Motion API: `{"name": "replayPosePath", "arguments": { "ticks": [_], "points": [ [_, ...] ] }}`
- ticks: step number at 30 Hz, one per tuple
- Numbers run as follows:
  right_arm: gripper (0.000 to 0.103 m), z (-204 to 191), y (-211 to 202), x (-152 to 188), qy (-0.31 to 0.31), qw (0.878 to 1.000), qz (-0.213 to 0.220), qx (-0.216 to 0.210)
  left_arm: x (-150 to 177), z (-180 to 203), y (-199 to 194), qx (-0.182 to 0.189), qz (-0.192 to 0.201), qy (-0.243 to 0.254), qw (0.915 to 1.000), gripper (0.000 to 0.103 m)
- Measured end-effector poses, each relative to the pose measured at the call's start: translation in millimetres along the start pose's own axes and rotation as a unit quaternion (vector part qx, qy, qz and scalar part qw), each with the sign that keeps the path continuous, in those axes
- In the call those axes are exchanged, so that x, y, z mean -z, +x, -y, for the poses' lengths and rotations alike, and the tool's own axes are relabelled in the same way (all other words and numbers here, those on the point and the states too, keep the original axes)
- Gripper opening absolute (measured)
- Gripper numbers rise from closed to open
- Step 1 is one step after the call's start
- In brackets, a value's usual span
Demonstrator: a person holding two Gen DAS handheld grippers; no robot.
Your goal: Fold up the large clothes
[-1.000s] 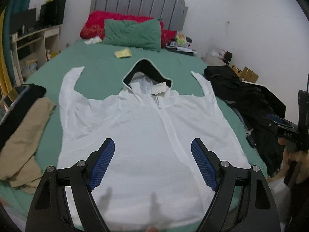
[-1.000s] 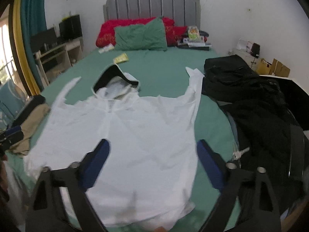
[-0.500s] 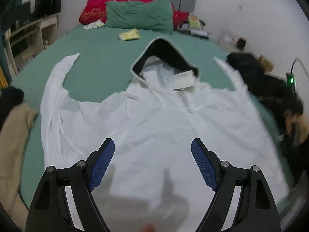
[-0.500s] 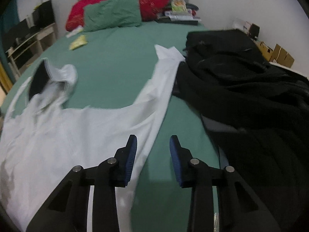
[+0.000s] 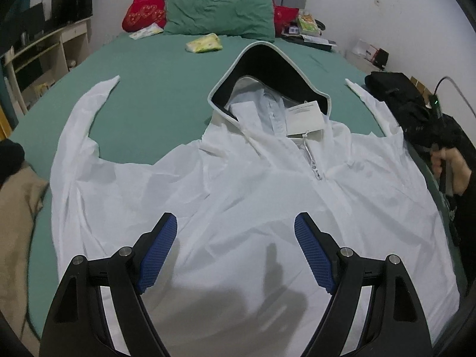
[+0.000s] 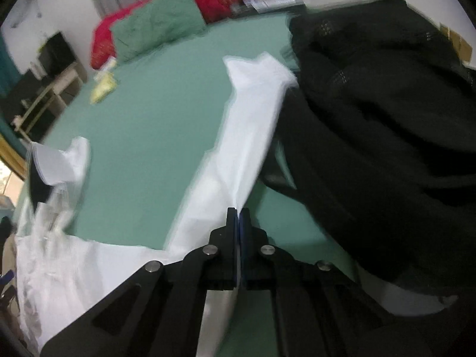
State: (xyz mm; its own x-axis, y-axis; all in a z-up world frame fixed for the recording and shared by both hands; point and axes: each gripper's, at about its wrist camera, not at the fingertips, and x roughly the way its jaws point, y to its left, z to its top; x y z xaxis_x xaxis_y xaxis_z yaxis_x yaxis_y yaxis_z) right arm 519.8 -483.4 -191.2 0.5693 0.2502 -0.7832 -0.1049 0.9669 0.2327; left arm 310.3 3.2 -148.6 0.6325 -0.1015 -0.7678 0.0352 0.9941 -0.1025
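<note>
Green bed (image 5: 154, 89): white hoodie (image 5: 238, 184) hood toward headboard; right tool (image 6: 239, 217) pinches its sleeve (image 6: 253, 113), left tool (image 5: 235, 255) spread.

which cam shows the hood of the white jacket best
The left wrist view: the hood lies open and sharp, dark lining facing the camera, paper tag beside it. The right wrist view shows the hood only blurred at the left edge.

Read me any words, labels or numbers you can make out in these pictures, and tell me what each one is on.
No text is readable.
Paper tag at the white hooded jacket's neck: printed lines, too small to read.
Packets by the headboard: print too blurred.
Yellow packet on the bed: nothing legible.
</note>
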Motion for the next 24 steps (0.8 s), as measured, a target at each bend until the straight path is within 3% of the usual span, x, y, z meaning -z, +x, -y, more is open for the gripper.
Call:
{"name": "replayPosePath", "arguments": {
  "ticks": [7,13,16,19,20,21,24],
  "points": [
    [0.002,-83,-92,9,-0.066,0.996,0.041,-0.035,-1,-6,-39,0.01,0.008,0.011,0.9999,0.084],
    [0.002,-182,-148,64,-0.154,0.984,0.036,-0.087,-2,-21,-71,0.03,0.014,0.028,0.9991,0.084],
    [0.002,-228,-139,112,-0.205,0.973,-0.015,-0.105,2,-30,-81,0.027,0.031,0.041,0.9983,0.084],
    [0.004,-267,-110,171,-0.259,0.954,-0.107,-0.11,8,-45,-80,0.025,0.053,0.03,0.9978,0.084],
    [0.013,-273,-104,187,-0.261,0.951,-0.126,-0.111,9,-49,-78,0.022,0.058,0.025,0.9978,0.084],
    [0.029,-276,-101,201,-0.256,0.951,-0.136,-0.112,12,-54,-74,0.02,0.063,0.017,0.9977,0.084],
    [0.059,-264,-109,205,-0.238,0.958,-0.121,-0.104,13,-64,-64,0.02,0.055,0.002,0.9983,0.084]
  ]
}}
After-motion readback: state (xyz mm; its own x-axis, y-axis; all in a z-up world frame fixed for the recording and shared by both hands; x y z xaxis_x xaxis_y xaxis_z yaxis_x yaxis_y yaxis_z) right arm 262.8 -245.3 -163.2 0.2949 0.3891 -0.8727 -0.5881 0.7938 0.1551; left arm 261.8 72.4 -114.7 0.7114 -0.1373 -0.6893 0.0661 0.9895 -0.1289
